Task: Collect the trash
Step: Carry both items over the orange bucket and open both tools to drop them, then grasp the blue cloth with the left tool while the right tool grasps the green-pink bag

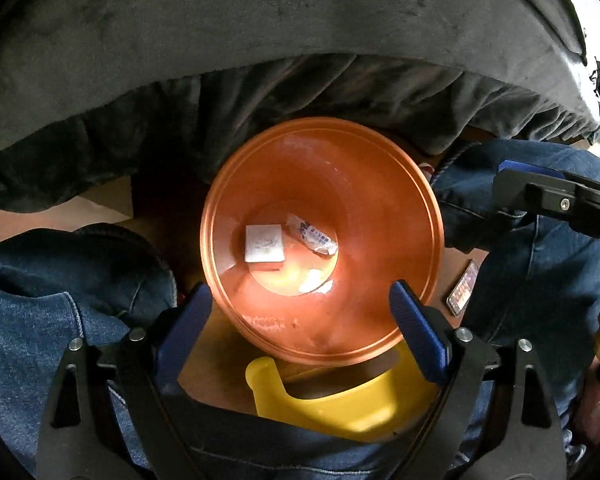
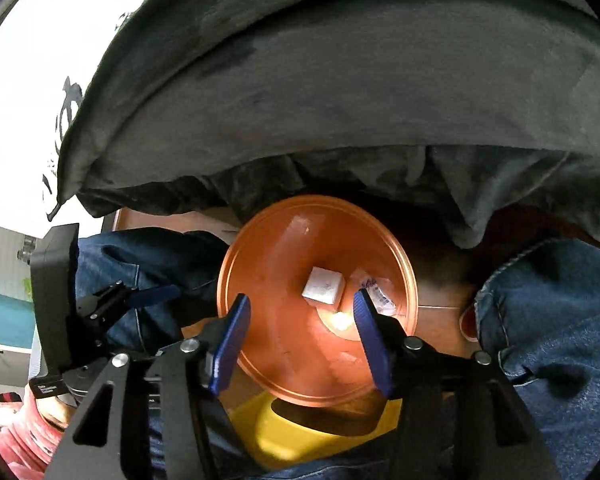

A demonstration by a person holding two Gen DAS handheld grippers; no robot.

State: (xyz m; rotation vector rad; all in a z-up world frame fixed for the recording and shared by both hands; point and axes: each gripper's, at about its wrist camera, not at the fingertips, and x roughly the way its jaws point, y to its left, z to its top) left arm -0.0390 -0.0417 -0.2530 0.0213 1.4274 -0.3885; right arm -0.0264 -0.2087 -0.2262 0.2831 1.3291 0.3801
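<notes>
Bin (image 1: 380, 208) mouth faces up, its base hidden; both the left gripper (image 1: 300, 320) and right gripper (image 2: 300, 340) hang spread, empty.

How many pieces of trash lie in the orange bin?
3: a white square packet at the bottom left, a crumpled printed wrapper to its right, and a pale scrap nearest the camera. More may be hidden underneath.
</notes>
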